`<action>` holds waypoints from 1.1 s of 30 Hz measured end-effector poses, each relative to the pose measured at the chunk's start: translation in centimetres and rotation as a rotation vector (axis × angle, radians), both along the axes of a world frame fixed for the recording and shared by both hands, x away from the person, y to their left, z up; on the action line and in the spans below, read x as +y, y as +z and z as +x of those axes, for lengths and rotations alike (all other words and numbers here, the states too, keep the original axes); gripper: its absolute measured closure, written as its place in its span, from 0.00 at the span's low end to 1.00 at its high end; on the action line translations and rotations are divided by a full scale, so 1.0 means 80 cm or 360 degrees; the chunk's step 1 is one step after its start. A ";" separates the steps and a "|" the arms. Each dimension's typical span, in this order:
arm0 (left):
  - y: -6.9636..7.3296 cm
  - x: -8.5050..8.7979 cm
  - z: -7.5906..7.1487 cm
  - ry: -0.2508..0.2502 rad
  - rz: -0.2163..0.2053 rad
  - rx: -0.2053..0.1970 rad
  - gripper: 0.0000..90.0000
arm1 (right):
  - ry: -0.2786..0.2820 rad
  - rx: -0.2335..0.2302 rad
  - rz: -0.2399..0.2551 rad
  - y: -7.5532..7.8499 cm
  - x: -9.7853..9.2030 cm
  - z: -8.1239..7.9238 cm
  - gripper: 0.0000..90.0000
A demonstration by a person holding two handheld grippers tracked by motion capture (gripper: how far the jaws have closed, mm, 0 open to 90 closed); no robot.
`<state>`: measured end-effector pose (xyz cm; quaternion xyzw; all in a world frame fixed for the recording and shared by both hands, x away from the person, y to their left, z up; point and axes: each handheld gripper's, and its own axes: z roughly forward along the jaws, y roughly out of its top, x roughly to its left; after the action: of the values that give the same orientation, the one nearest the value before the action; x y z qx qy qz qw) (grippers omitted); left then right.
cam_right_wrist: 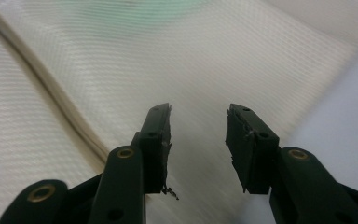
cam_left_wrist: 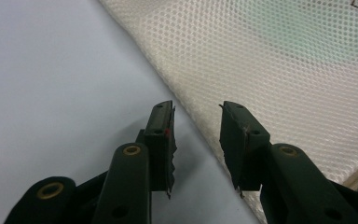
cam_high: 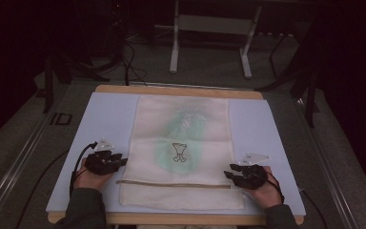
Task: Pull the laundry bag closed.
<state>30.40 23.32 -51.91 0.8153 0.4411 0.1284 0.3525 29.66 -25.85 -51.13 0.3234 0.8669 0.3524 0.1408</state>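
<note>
Both hand-held grippers gape beside mesh bag [cam_high: 181,148].

Mesh bags: 1, cream [cam_high: 181,152], flat on the board
Zips on the bag: 1 [cam_high: 171,185], near its front edge
Grippers: 2, left gripper [cam_high: 106,161], right gripper [cam_high: 245,174]
Boards: 1, pale blue [cam_high: 109,114]
Hands: 2
</note>
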 end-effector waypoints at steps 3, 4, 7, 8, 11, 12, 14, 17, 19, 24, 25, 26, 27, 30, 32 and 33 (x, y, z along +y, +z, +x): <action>0.000 0.000 0.000 -0.0016 -0.0005 0.0000 0.72 | 0.0043 -0.0005 -0.0009 0.001 0.016 0.000 0.66; 0.000 0.000 0.000 -0.0023 -0.0004 -0.0005 0.73 | 0.0063 0.0001 -0.0009 0.001 0.023 0.000 0.66; 0.001 -0.001 -0.001 -0.0042 -0.0002 -0.0010 0.74 | 0.0124 -0.0005 -0.0026 0.002 0.041 0.001 0.66; 0.001 -0.001 -0.001 -0.0050 -0.0001 -0.0011 0.75 | 0.0144 -0.0002 -0.0022 0.002 0.049 0.002 0.66; 0.001 -0.002 -0.001 -0.0063 0.0002 -0.0013 0.76 | 0.0188 -0.0002 -0.0024 0.003 0.065 0.004 0.66; 0.001 -0.002 0.000 -0.0064 -0.0003 -0.0011 0.76 | 0.0210 0.0000 -0.0028 0.004 0.071 0.004 0.66; 0.001 -0.002 0.000 -0.0059 -0.0001 -0.0010 0.77 | 0.0251 -0.0003 -0.0036 0.006 0.083 0.004 0.67; 0.002 -0.001 0.001 -0.0060 -0.0006 -0.0017 0.77 | 0.0315 -0.0002 -0.0047 0.008 0.101 0.002 0.68; 0.003 -0.001 0.000 -0.0062 -0.0012 -0.0023 0.77 | 0.0350 -0.0006 -0.0049 0.010 0.112 0.002 0.69; 0.004 -0.001 0.000 -0.0071 -0.0020 -0.0035 0.77 | 0.0433 -0.0017 -0.0059 0.010 0.139 0.001 0.69; 0.004 -0.001 0.000 -0.0071 -0.0020 -0.0035 0.78 | 0.0447 -0.0017 -0.0051 0.009 0.144 0.001 0.69; 0.004 -0.001 0.000 -0.0076 -0.0027 -0.0035 0.78 | 0.0464 -0.0013 -0.0042 0.009 0.150 0.001 0.69; 0.004 -0.001 0.000 -0.0076 -0.0027 -0.0035 0.78 | 0.0464 -0.0013 -0.0042 0.009 0.150 0.001 0.69; 0.005 -0.002 -0.001 -0.0092 -0.0045 -0.0037 0.79 | 0.0511 -0.0008 -0.0031 0.008 0.167 0.000 0.70; 0.006 -0.002 -0.001 -0.0106 -0.0054 -0.0036 0.79 | 0.0544 -0.0006 -0.0032 0.006 0.177 -0.001 0.71; 0.005 -0.003 0.000 -0.0118 -0.0064 -0.0029 0.79 | 0.0557 -0.0005 -0.0029 0.006 0.181 -0.001 0.71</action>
<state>30.38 23.10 -51.49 0.8226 0.4099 0.1137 0.3774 29.59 -11.41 -50.69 0.1656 0.9128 0.3643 0.0816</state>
